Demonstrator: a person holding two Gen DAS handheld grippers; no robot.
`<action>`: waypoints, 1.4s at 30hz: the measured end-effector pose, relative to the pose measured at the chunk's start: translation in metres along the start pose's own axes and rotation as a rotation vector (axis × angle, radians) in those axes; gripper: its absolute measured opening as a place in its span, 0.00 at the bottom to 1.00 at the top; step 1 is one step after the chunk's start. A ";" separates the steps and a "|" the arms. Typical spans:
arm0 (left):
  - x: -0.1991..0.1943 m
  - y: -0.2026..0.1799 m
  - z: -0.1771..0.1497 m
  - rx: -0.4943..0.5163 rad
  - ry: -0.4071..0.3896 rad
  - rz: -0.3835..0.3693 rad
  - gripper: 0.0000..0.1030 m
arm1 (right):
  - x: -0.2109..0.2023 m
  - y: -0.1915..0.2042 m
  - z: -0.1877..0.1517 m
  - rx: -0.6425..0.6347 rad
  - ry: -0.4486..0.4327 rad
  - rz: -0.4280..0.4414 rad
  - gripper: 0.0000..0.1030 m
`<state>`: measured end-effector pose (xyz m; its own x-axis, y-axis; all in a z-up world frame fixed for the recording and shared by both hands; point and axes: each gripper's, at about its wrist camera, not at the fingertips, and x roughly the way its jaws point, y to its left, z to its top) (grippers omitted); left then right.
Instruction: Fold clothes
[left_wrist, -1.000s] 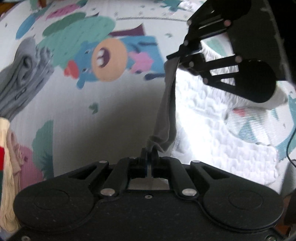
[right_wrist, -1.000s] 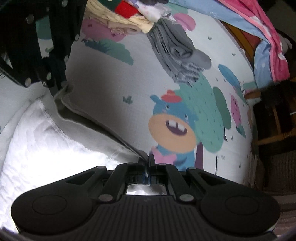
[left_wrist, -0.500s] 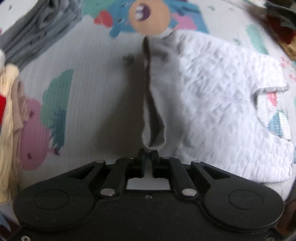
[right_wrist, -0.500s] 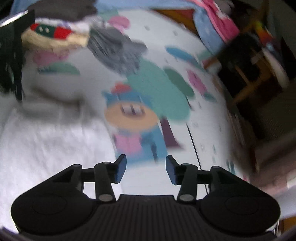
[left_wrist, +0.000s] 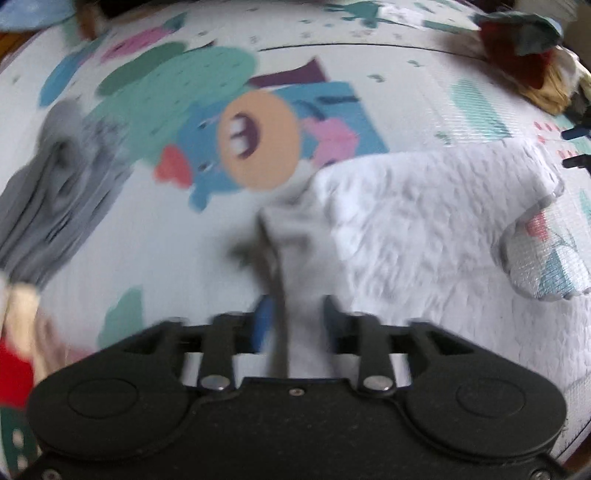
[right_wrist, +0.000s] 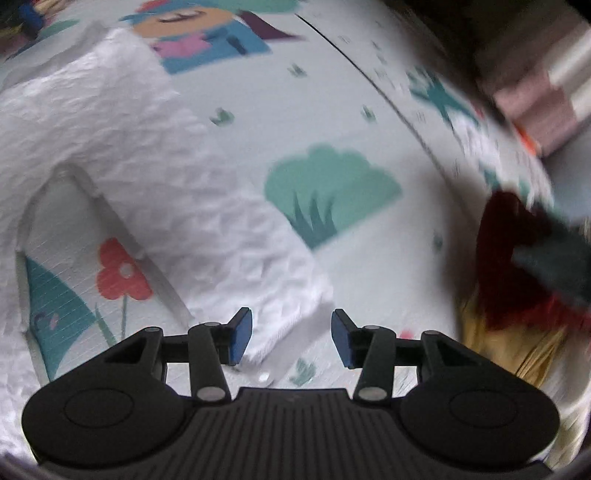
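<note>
I hold two grippers over one cartoon-printed play mat (left_wrist: 155, 258). My left gripper (left_wrist: 293, 321) has its jaws parted, with a grey fold of the one white textured garment (left_wrist: 424, 236) lying loose between them; the view is blurred, so I cannot tell whether either pad touches the cloth. The garment lies spread flat on the mat, running from this gripper away to the right, its curved neckline or armhole opening showing the mat's print through it. My right gripper (right_wrist: 291, 338) is wide open and holds nothing; its two blue pads (right_wrist: 240, 334) hover just above the garment's (right_wrist: 155, 177) near corner, one pad over the cloth, the other over bare mat (right_wrist: 369, 251). To the left in the left view lies one folded grey garment (left_wrist: 55, 199), and beside it a pile showing cream and red cloth (left_wrist: 18, 332). One further heap of dark red, teal and yellow clothes (right_wrist: 517, 277) sits on the mat to the right of my right gripper.
</note>
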<state>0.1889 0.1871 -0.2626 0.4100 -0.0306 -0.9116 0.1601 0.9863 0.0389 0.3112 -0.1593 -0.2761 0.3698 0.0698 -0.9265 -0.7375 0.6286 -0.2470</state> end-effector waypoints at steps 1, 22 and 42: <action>0.004 0.001 0.006 0.002 -0.011 0.009 0.42 | 0.004 -0.004 -0.003 0.042 0.000 0.009 0.47; 0.048 0.065 0.013 -0.488 -0.176 -0.492 0.05 | 0.015 -0.008 -0.038 0.386 -0.062 0.267 0.09; 0.089 0.015 0.043 -0.146 -0.118 -0.188 0.28 | 0.002 0.064 -0.028 0.184 -0.135 0.140 0.43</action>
<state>0.2664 0.1922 -0.3253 0.4887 -0.2259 -0.8427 0.1160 0.9741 -0.1939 0.2487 -0.1407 -0.3013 0.3522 0.2610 -0.8988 -0.6761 0.7350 -0.0515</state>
